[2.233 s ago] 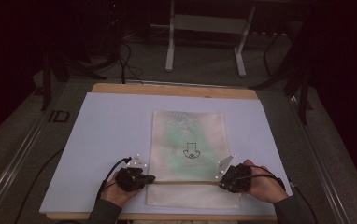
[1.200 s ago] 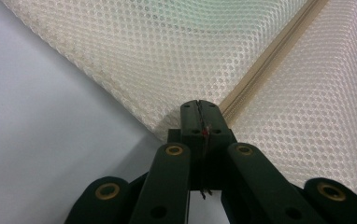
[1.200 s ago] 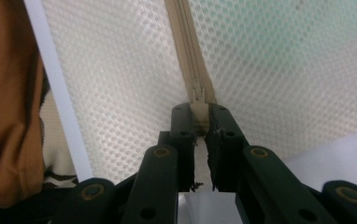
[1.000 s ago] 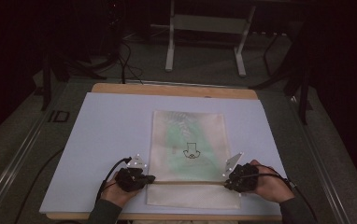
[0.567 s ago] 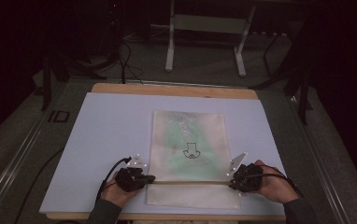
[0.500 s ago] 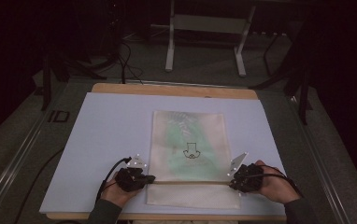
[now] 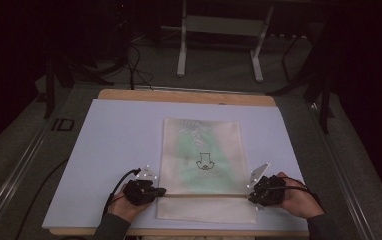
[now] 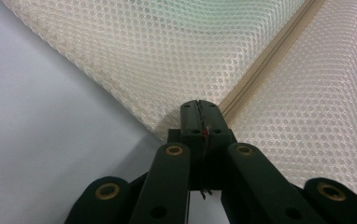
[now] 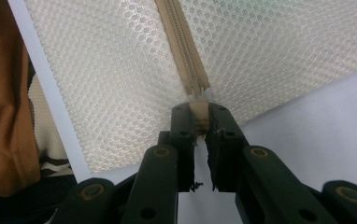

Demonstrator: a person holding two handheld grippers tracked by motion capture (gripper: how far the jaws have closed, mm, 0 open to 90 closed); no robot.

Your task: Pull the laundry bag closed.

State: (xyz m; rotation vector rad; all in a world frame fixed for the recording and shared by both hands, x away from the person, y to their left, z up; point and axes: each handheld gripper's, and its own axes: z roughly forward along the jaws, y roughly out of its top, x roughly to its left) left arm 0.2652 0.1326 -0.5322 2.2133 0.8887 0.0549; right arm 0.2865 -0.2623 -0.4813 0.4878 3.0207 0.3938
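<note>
Cream mesh bag lay flat mid-mat, long axis running away from the person, zipper crosswise at near end, left gripper pinched shut on bag's left edge, right gripper clamped on zipper pull, shifted slightly outward since earlier, left unmoved.

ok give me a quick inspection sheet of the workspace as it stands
surface: pale lilac mat on a wooden table, flat.
job's things: cream mesh zip bag lies flat mid-mat, something green inside; tan zipper runs across its near end.
clutter: nothing seen.
grippers: left tongs shut at the bag's left edge by the zipper's end; right tongs shut on the zipper pull at the right edge.
cables: a black cable trails from the left tongs; more on the floor beyond.
surroundings: dark room, metal stand legs behind the table.
</note>
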